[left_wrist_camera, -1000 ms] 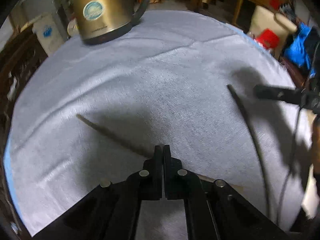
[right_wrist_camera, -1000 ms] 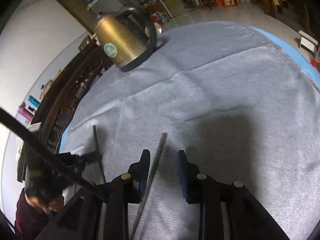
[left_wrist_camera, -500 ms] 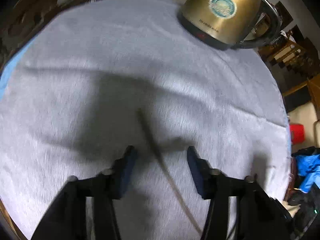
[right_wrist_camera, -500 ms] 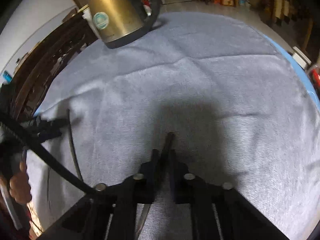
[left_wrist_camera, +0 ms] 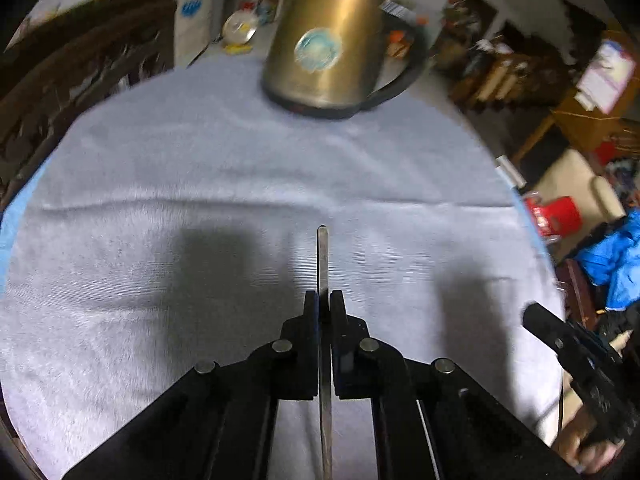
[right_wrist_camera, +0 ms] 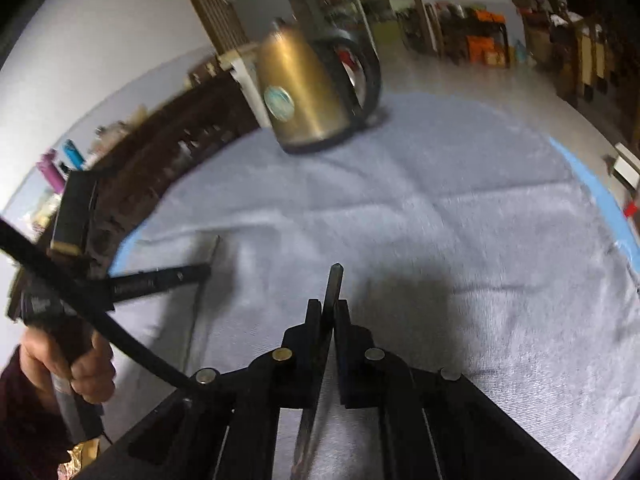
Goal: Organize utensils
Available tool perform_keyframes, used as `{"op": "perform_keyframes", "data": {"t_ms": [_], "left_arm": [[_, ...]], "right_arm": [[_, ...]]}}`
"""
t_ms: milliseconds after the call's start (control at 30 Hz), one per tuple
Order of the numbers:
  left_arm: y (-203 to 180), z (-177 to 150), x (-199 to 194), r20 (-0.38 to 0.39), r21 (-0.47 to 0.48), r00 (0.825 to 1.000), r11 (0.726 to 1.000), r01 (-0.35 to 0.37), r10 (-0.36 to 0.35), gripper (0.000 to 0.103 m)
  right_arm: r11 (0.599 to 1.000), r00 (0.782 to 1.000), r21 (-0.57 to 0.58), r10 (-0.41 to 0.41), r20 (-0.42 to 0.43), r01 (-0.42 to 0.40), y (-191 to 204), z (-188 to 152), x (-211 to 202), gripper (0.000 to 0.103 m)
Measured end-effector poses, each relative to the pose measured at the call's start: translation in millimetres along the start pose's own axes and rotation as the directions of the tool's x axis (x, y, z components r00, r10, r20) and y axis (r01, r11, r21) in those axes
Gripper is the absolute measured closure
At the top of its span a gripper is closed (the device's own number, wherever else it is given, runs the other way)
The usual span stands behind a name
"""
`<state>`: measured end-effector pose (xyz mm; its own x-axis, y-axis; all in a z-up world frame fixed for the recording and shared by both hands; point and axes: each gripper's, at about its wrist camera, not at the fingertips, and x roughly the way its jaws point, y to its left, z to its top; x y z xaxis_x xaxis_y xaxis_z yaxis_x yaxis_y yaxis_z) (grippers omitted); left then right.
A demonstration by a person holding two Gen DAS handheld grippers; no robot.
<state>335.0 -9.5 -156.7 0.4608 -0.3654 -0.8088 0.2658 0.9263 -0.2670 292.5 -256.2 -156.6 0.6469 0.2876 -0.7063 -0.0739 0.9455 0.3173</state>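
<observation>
Chopsticks (left_wrist_camera: 323, 256) (right_wrist_camera: 334, 286) sit clamped between closed jaws of each gripper (left_wrist_camera: 324, 300) (right_wrist_camera: 327, 308), tips poking forward.

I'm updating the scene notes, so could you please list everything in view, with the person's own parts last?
Chopsticks: two, dark; one clamped in the left gripper, one in the right gripper, both lifted off the cloth.
Kettle: one, gold with black handle and base; far side of the table.
Cloth: one, pale grey-blue; covering the round table.
Left gripper: black, jaws just closed on its chopstick.
Right gripper: black, jaws just closed on its chopstick.
Left hand: gripping the left gripper's handle.
</observation>
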Motion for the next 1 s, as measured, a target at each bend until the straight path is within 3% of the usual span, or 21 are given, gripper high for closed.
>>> {"op": "perform_keyframes", "data": {"t_ms": [100,167,233,333,433,500,567,633,700,733,867,1000], "left_arm": [[-14,5,-13,0.053,0.037,0.998,0.999,0.030,-0.032,0.098],[-19,4,-17,0.045,0.057,0.999,0.998,0.019,-0.022,0.098],[-20,1,-16,0.028,0.056,0.999,0.998,0.025,-0.027,0.098],[-15,-11,-7,-0.043,0.049,0.999,0.999,-0.013,0.016,0.098],[-10,-16,22,-0.124,0.025,0.991,0.999,-0.038,0.041,0.098],[-3,-20,39,-0.228,-0.017,0.973,0.999,-0.027,0.023,0.098],[5,-17,49,-0.295,-0.053,0.955,0.998,-0.026,0.010,0.096],[8,-8,51,-0.338,-0.049,0.941,0.998,-0.036,0.018,0.087],[9,5,50,-0.357,-0.031,0.933,0.997,-0.065,0.050,0.059],[8,9,50,-0.373,-0.021,0.926,0.997,-0.069,0.056,0.054],[0,20,66,-0.451,-0.009,0.891,0.999,-0.052,0.043,0.052],[-5,16,86,-0.504,-0.011,0.863,0.999,-0.040,0.029,0.053]], "right_arm": [[0.999,0.997,-0.021,0.034,0.063,-0.033,7,0,-21,0.103],[0.999,0.997,-0.046,0.027,0.066,-0.024,12,-3,-28,0.103],[0.999,0.999,-0.046,-0.017,0.030,0.019,12,-5,-23,0.103],[0.998,0.997,0.048,-0.036,-0.067,0.040,-7,-6,-11,0.100],[0.990,0.988,0.126,-0.045,-0.146,0.063,-24,-6,3,0.090],[0.987,0.978,0.121,-0.082,-0.192,0.106,-25,-3,15,0.068],[0.985,0.964,0.115,-0.098,-0.247,0.130,-23,-2,27,0.066],[0.981,0.941,0.080,-0.142,-0.306,0.174,-17,2,42,0.066],[0.977,0.914,0.054,-0.175,-0.366,0.208,-12,6,54,0.066],[0.975,0.901,0.050,-0.182,-0.395,0.218,-12,8,61,0.066],[0.953,0.811,-0.006,-0.262,-0.523,0.304,-12,11,88,0.068],[0.943,0.807,0.001,-0.284,-0.518,0.332,-14,15,91,0.082]]}}
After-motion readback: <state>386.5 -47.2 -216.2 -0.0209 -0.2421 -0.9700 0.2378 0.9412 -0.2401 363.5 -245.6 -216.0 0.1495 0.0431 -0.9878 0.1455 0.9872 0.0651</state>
